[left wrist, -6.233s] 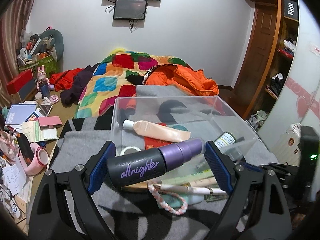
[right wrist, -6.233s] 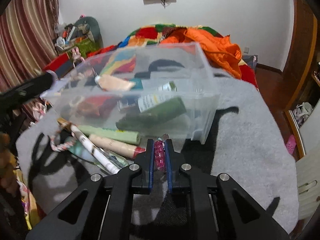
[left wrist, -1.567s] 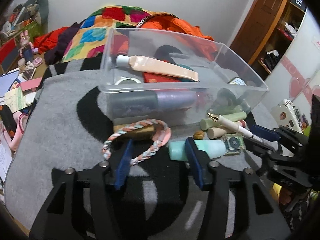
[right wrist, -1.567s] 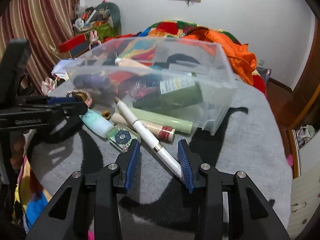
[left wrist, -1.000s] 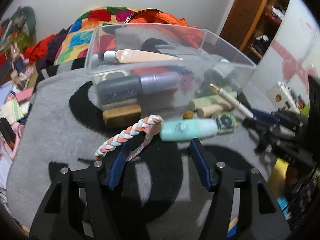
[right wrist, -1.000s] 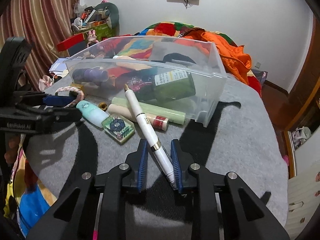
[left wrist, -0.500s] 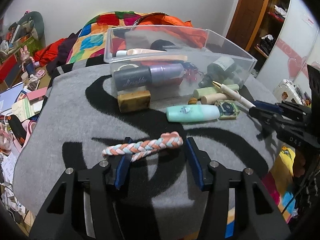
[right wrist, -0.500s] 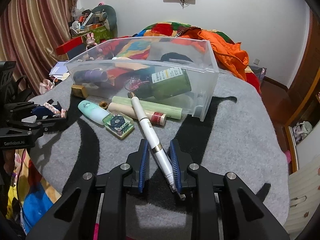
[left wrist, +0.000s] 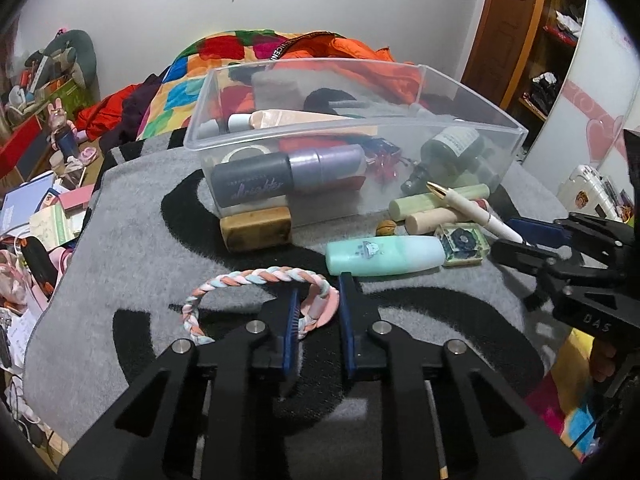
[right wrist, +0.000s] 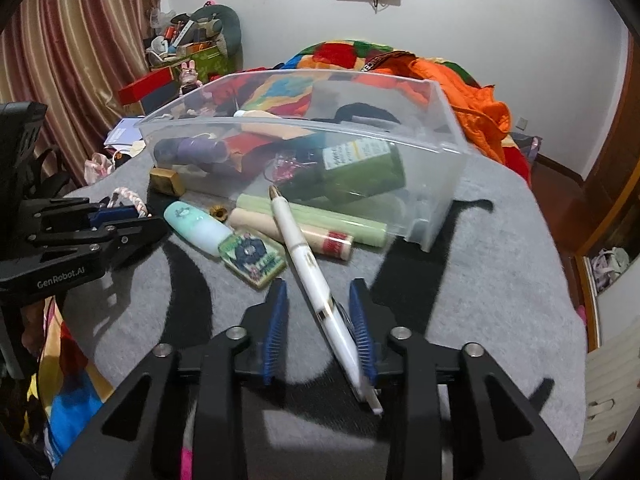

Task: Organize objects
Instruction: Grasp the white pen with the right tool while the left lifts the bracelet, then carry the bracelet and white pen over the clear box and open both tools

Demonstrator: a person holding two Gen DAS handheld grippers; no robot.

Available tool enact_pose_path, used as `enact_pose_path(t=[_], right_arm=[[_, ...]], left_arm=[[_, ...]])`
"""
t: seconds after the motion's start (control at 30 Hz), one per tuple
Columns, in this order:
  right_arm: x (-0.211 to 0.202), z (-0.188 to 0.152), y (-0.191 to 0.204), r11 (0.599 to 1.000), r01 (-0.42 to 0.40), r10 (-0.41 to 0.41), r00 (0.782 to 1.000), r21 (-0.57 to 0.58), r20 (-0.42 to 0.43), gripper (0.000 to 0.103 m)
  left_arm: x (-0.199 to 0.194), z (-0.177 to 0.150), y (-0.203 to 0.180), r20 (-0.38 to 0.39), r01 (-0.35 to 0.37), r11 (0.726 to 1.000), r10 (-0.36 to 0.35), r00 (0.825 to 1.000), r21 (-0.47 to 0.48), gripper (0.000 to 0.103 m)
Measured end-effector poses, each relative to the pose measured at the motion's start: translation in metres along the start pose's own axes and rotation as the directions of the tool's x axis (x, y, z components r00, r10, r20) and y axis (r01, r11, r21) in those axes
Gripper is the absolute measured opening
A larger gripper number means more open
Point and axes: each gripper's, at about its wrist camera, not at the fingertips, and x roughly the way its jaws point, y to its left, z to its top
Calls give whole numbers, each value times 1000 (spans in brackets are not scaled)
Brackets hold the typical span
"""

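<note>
While pen (right wrist: 316, 284) slants across rug (right wrist: 480, 280), bin (right wrist: 436, 200) (clear) sits beyond

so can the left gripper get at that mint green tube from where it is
Probably not yet: the left gripper is shut on the braided bracelet. The mint green tube lies uncovered just ahead on the grey blanket, so the path itself looks free.

Each wrist camera looks forward along its own jaws, close and low over the grey rug (left wrist: 132, 248), both facing the clear bin (left wrist: 460, 120) (right wrist: 444, 148) ahead and sharing it.
</note>
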Motion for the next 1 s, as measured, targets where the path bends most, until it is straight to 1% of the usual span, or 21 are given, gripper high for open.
enact_pose_path(t=[0.17,0.23,0.47,0.77,1.0], right_arm=[[12,6,4,1000,-5,5,1000,-10,-4,30],[13,6,5,1000,-2,2,1000,-9,3,22],[1,1,7,1000,-15,16,999,-13,31,10],[-29,3,7,999,-34,34,994,-3,107,10],[-52,11,8,999,-46,44,984,6,170,10]], left_arm=[[0,0,-1,10,-5,1000,5,1000,5,14],[0,-1,-1,14,-8,1000,8,1000,2,13],[-9,1,6,38,6,999,-4,999,-45,12],[-40,8,0,109,21,999,-15,994,-49,12],[-61,20,-9,174,44,998,-36,984,-39,12]])
